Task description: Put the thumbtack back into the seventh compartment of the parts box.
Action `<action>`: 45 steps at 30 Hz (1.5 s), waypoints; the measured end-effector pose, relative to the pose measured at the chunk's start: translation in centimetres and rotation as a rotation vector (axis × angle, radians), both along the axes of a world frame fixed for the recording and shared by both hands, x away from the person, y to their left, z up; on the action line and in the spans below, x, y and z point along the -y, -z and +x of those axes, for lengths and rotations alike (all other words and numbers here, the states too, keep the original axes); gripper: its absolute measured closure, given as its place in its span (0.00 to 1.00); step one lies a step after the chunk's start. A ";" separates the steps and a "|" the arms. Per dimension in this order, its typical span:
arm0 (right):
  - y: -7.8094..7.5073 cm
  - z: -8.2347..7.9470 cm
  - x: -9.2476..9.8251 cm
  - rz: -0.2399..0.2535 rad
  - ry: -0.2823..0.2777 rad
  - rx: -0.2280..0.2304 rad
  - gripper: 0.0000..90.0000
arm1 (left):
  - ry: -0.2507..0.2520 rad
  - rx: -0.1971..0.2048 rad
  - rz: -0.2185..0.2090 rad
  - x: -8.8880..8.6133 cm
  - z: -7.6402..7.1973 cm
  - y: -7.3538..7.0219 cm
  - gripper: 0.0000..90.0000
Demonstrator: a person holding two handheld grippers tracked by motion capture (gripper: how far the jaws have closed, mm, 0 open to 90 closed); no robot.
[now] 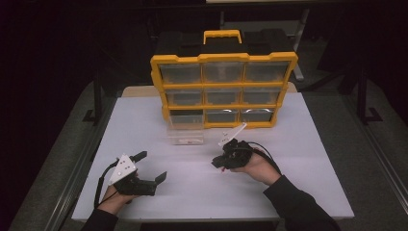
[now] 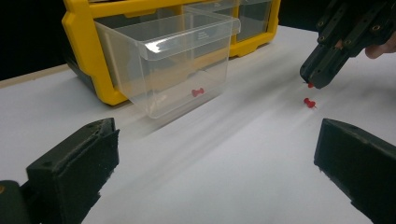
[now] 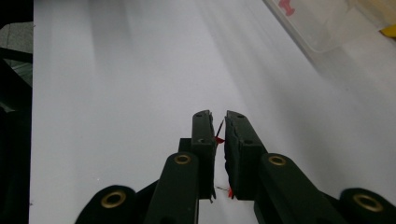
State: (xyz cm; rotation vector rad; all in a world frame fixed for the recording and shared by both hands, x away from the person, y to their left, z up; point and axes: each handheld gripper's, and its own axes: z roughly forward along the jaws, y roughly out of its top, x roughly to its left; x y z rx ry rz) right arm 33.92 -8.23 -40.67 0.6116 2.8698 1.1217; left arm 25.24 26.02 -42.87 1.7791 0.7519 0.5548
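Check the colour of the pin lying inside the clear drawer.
Red; the pin shows best in the left gripper view.

Dim room beyond a brightly lit white table (image 1: 298, 159), soft streaky shadows across it, glare on the clear drawer (image 2: 187, 42), near jaws perhaps slightly blurred.

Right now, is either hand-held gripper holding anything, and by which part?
The right hand-held gripper pinches a red push pin between its jaws; which part, I cannot tell. The left hand-held gripper holds nothing.
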 end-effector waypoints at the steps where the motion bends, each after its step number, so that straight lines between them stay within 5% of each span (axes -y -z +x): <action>1: -0.1 0.0 0.0 -0.001 0.001 0.003 0.91 | 0.000 0.001 -0.001 0.0 0.0 0.0 0.00; 45: -4.5 2.5 -0.9 0.046 0.023 0.042 0.91 | 0.001 -0.008 0.003 -0.1 0.2 0.2 0.00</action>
